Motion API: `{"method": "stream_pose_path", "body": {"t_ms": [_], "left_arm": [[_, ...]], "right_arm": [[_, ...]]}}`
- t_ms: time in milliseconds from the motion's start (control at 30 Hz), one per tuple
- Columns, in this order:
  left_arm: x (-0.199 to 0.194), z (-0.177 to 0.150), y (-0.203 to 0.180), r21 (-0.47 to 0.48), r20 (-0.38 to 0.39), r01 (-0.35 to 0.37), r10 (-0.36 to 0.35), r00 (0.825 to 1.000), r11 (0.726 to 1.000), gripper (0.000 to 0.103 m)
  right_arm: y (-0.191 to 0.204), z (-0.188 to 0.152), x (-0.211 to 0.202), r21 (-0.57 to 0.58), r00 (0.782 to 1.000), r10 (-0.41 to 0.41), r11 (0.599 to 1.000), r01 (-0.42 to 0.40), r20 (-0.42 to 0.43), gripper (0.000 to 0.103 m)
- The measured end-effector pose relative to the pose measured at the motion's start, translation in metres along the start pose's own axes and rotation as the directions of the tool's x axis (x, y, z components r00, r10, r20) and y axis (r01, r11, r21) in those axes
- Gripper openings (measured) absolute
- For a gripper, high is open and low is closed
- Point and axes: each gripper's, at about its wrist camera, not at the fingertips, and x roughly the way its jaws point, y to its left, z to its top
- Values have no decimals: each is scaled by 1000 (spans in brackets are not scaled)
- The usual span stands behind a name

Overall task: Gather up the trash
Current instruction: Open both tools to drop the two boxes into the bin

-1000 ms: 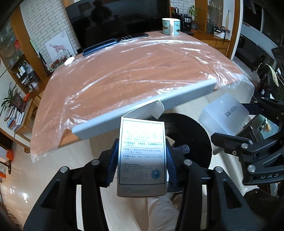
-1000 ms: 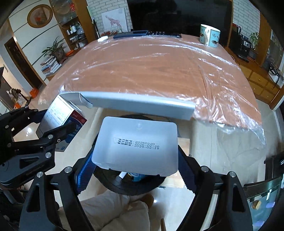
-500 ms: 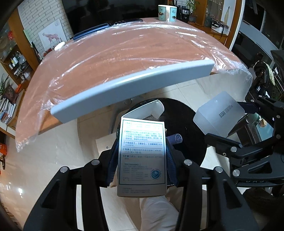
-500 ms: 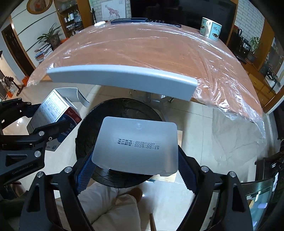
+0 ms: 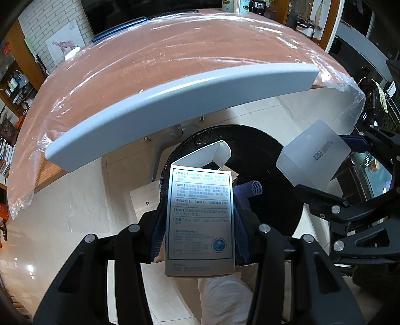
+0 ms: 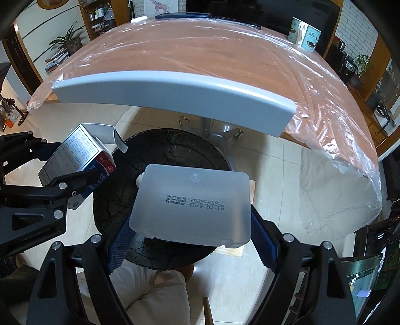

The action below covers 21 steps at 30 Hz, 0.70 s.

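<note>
Blue-padded left tongs [image 5: 197,222] clamp a medicine carton [image 5: 200,222]; right tongs [image 6: 192,235] grip a translucent plastic tray [image 6: 192,202]

1. You face a wooden table [image 6: 212,50] wrapped in clear plastic sheeting [image 6: 350,155], with a grey-white strip [image 6: 175,85] along its near edge.
2. The floor [image 5: 62,212] below you is glossy pale tile.
3. A white brick wall [image 5: 50,27] stands far left, wooden shelves [image 6: 100,17] beside it.
4. A potted plant [image 6: 67,42] sits left; a patterned mug [image 6: 303,33] stands far right.
</note>
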Motion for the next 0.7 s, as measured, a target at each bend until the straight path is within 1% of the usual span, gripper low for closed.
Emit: {"method": "stream_pose_path", "body": {"t_ms": [333,433,467,500,533,567,600,700], "left_arm": [[20,2,-2,16,-35,6,-6,999,1000,49],[26,3,-3,22,-54,40,-39,998,999,51],[26,3,-4,26,-57,37,-36,998,999,54],[27,3,-4,28,-58,22,-21,998,999,64],[26,2,-4,29,-55,12,-11,998,1000,69],[26,2,-3,26,-52,17,-16,999,1000,71],[24,2,-1,19,-52,27,-26,998,999,72],[20,3,2,9,-47,37,-36,998,999,73]], "right_arm": [[-5,8,18,37,1000,14,999,-13,-27,82],[-6,10,25,54,999,36,998,-33,-40,83],[-7,10,27,62,998,44,997,-41,-49,83],[-9,11,29,69,997,46,997,-42,-55,84],[-11,11,31,77,997,45,996,-41,-58,85],[-13,11,31,90,997,46,995,-41,-59,88],[-15,11,31,98,997,47,994,-41,-60,89],[-21,11,24,117,997,58,992,-52,-51,89]]}}
